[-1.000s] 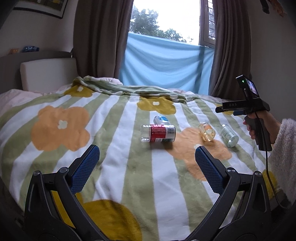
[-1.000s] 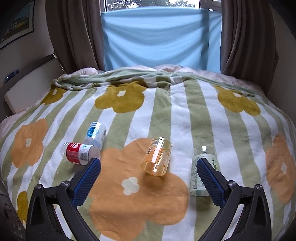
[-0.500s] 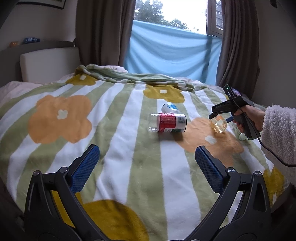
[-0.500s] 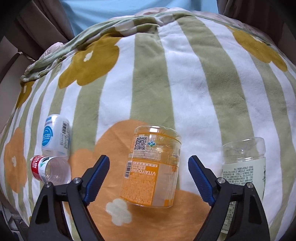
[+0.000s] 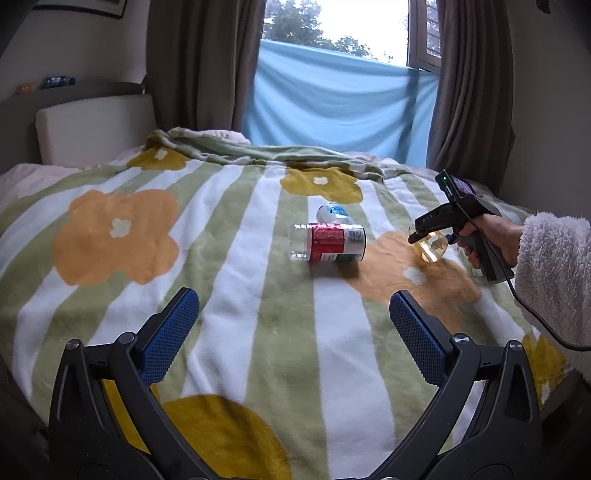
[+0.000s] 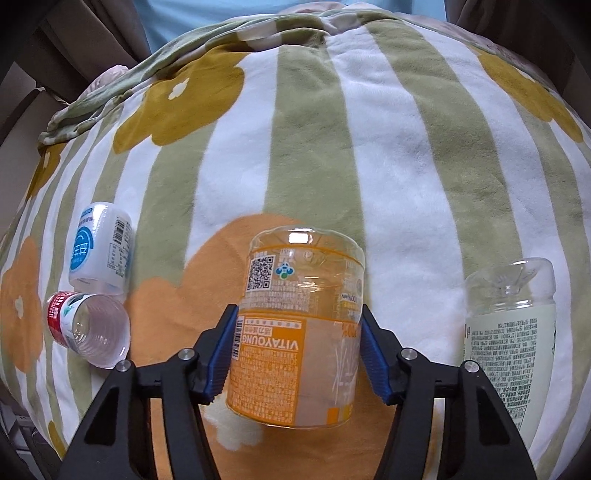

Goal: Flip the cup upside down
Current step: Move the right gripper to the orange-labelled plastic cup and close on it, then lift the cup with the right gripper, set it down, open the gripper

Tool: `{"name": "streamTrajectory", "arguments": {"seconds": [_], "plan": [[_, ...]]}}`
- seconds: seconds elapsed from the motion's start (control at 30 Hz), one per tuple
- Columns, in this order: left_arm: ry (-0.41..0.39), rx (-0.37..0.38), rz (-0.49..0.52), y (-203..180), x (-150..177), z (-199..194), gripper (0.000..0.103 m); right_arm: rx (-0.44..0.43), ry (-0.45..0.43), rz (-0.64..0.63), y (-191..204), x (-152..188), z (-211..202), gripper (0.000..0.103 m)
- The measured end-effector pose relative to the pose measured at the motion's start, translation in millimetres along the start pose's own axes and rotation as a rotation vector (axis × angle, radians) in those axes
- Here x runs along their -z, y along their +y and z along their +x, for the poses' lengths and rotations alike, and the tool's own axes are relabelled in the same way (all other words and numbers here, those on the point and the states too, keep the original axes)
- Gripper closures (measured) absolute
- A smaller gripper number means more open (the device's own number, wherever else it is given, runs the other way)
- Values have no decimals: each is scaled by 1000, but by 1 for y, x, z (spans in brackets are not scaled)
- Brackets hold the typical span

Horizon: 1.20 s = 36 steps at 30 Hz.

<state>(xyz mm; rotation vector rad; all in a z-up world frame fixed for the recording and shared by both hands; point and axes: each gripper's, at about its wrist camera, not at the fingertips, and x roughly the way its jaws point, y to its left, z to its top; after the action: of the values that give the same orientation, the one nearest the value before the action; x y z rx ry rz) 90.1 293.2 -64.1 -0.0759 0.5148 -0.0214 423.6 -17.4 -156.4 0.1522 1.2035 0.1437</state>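
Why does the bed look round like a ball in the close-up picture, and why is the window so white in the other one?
Right wrist view: the fisheye lens bulges the striped blanket around the orange-labelled cup. Left wrist view: daylight overexposes the window, and the blanket's edges curve too.
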Motion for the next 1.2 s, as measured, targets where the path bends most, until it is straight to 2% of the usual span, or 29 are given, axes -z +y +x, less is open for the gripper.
{"name": "streamTrajectory", "arguments": {"seconds": [0.3,0.43,0.57,0.73,0.83,1.07,1.2], "plan": [[-25,27,-1,-7,-3,-15,0,-120,-68,-123,33,38,-68,46],[-41,41,4,-13,-4,-25,0,-152,-99,-202,49,72,-102,46],[-50,55,6,-19,-4,-33,0,-165,-122,-278,61,120,-121,46],[-67,76,-7,-24,-4,-44,0,-155,-143,-315,67,179,-119,46],[-63,81,-2,-28,-4,-48,0,-190,-129,-265,63,201,-105,46],[-77,76,14,-33,-3,-59,0,-141,-148,-215,70,231,-80,46],[-78,75,15,-34,-3,-61,0,-102,-142,-213,73,233,-69,46]]}}
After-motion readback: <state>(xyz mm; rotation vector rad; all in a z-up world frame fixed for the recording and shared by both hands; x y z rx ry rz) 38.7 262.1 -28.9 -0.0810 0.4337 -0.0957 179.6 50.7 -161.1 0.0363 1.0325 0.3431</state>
